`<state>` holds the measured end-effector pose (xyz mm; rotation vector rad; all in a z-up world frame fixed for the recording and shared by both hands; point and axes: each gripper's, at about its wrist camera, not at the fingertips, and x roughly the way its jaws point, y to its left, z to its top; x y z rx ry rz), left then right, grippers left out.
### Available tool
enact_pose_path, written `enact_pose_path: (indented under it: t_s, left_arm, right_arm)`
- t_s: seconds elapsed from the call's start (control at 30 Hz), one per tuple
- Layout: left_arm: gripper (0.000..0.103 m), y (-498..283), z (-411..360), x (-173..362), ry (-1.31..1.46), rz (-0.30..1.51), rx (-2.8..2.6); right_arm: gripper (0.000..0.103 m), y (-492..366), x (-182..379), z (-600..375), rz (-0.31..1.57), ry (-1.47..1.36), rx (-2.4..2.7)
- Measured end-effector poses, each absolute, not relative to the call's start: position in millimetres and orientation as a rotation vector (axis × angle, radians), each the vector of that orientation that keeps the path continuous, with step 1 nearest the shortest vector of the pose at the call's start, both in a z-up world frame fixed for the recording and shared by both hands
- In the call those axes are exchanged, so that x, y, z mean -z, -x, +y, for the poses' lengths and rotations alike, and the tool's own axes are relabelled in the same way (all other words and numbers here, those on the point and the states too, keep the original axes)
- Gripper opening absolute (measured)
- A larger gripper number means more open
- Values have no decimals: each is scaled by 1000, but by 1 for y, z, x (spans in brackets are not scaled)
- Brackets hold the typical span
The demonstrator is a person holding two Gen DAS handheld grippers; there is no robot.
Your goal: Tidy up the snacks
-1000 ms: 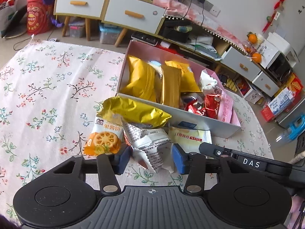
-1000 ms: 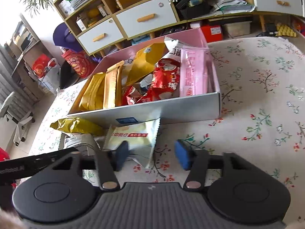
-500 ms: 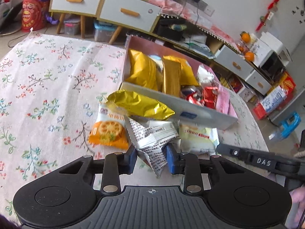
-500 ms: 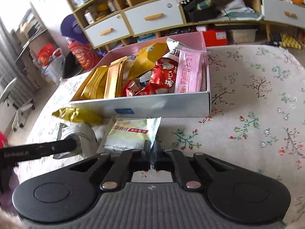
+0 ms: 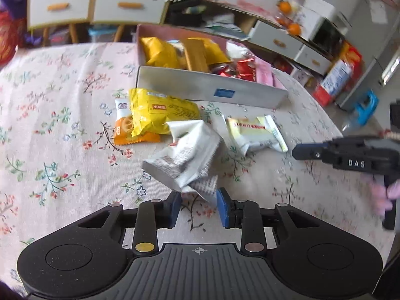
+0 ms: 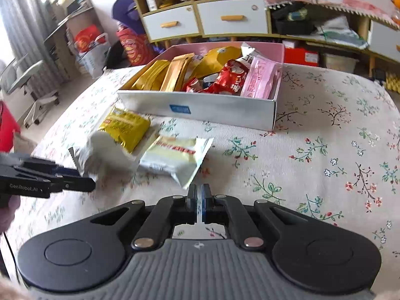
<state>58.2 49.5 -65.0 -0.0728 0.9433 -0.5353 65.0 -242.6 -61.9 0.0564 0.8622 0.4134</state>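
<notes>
My left gripper is shut on the corner of a white-grey snack packet and holds it tilted above the floral tablecloth. My right gripper is shut on the corner of a pale yellow-white snack packet, which hangs from it over the cloth. A yellow packet lies on an orange biscuit packet on the cloth. Behind them stands the open pink-lined box holding several gold, red and pink snacks. The box also shows in the right wrist view.
The floral tablecloth stretches to the right of the box. White drawers with orange handles and cluttered shelves stand behind the table. A grey chair is on the floor at left.
My left gripper lifted the white-grey packet and pulled it back from the pile; the yellow packet shifted. My right gripper stayed shut and pulled the pale packet up by its corner.
</notes>
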Motion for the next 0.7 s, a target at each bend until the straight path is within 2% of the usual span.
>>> enact_pose_path:
  t_s: [0.03, 0.07, 0.13, 0.17, 0.2, 0.27, 0.43, 0.5, 0.7]
  left_arm:
    - [37, -55, 49, 65, 55, 933, 540]
    - [45, -53, 49, 65, 38, 919, 545]
    - [87, -51, 46, 66, 3, 882, 521]
    - [91, -50, 45, 65, -23, 856, 502]
    - [91, -50, 43, 64, -52, 833, 497]
    - [91, -52, 41, 65, -89, 818, 491]
    - [91, -58, 39, 71, -116, 807, 505]
    - [91, -58, 36, 73, -151, 788, 513]
    - [91, -64, 32, 74, -180, 758, 508]
  right_arm:
    - [11, -63, 62, -243, 850, -39, -417]
    - [20, -61, 64, -243, 838, -27, -414]
    - [38, -61, 66, -243, 820, -7, -415]
    - [53, -62, 67, -242, 808, 6, -418]
    - [68, -63, 68, -240, 796, 24, -421]
    - [78, -66, 69, -236, 761, 79, -430]
    - [88, -75, 77, -218, 740, 216, -486]
    - [99, -77, 81, -213, 723, 258, -502]
    - [102, -89, 80, -203, 690, 294, -538]
